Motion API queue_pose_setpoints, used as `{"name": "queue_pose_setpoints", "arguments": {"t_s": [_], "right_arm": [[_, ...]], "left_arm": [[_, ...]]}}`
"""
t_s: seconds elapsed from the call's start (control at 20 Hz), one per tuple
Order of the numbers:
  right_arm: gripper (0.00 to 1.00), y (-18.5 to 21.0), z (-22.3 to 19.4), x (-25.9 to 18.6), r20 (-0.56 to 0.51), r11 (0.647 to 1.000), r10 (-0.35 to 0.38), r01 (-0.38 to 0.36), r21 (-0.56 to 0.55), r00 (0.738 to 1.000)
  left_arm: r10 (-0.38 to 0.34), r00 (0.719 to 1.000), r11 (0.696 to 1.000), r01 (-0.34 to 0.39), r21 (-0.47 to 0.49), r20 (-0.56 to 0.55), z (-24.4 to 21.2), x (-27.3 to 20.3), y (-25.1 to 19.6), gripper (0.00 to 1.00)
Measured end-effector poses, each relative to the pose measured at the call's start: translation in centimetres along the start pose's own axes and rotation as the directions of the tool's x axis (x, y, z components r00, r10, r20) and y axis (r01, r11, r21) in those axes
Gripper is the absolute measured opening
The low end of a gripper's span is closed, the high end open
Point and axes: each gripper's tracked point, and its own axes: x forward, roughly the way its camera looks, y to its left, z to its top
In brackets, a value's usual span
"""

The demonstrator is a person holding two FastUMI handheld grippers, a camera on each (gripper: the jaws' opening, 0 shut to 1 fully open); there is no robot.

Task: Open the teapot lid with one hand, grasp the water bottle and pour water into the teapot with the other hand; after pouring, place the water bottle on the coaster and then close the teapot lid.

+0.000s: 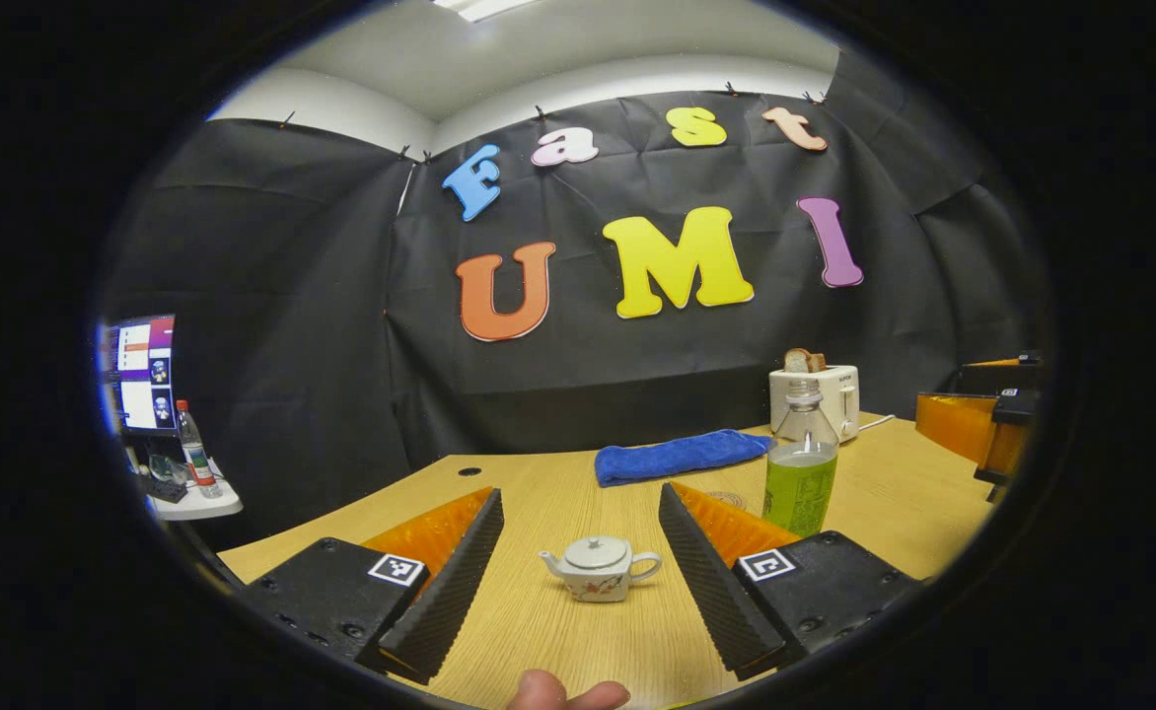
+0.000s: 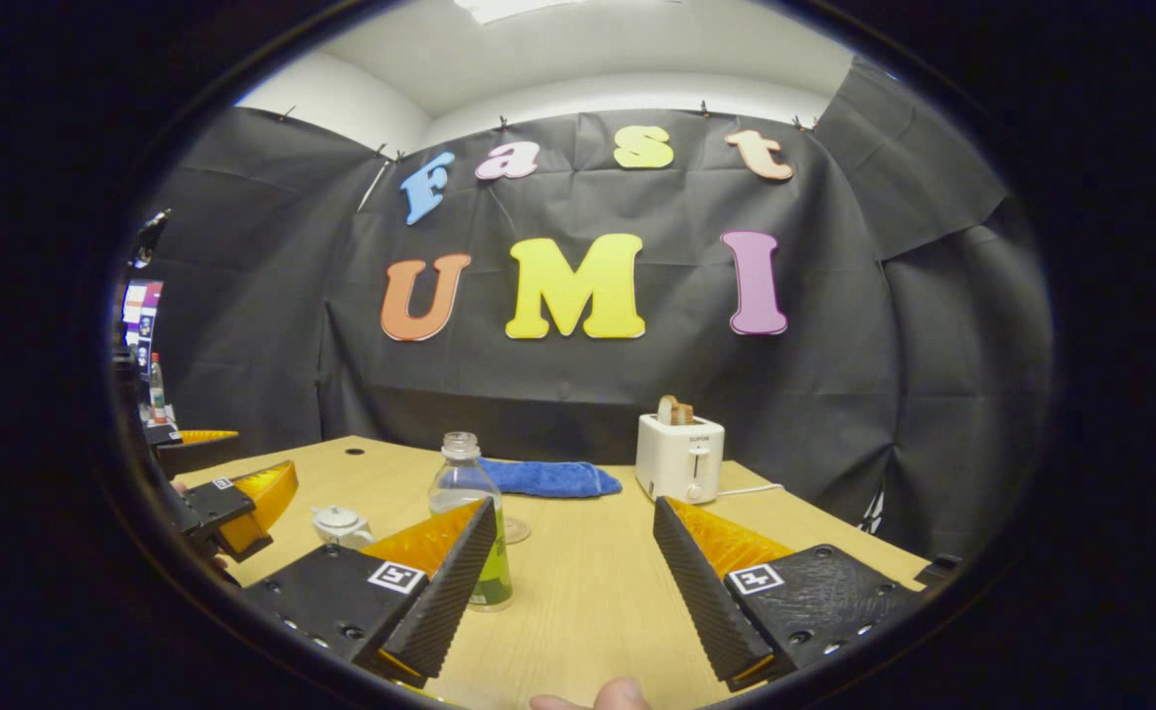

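A small white teapot with its lid on stands on the wooden table, framed between the fingers of my open left gripper but farther off and untouched. An uncapped clear bottle, about half full of green liquid, stands to its right, with a round coaster just left of the bottle's base. In the right gripper view the bottle shows partly behind one finger of my open right gripper, which holds nothing. The teapot sits left of it, near the left gripper.
A folded blue towel lies behind the bottle, and a white toaster holding bread stands at the back right. The right gripper hangs at the table's right side. A monitor and a side shelf stand off to the left.
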Motion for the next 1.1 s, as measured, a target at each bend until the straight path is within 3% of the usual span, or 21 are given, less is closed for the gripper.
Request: {"name": "queue_pose_setpoints", "arguments": {"t_s": [0.35, 0.75, 1.05, 1.1], "right_arm": [[0.95, -1.4, -1.9, 0.7, -0.042, 1.0, -0.022, 0.022, -0.001, 0.999], [0.96, -2.6, -3.3, 1.8, -0.084, 0.999, -0.041, 0.04, -0.016, 0.996], [0.97, -2.3, -4.2, 2.5, -0.109, 0.999, -0.035, 0.032, -0.031, 0.993], [0.97, -2.3, -4.5, 2.6, -0.114, 0.999, -0.033, 0.03, -0.033, 0.993]], "left_arm": [[-0.026, 0.996, 0.999, 0.024, -0.026, -0.09, -3.8, 4.1, 0.0, 0.99], [-0.044, 0.975, 0.998, 0.034, -0.05, -0.216, -7.7, 7.5, -0.1, 0.78], [-0.052, 0.969, 0.999, 0.046, -0.029, -0.242, -8.3, 8.5, -0.4, 0.47], [-0.059, 0.969, 0.998, 0.054, -0.025, -0.239, -8.2, 8.6, -0.6, 0.36]]}}
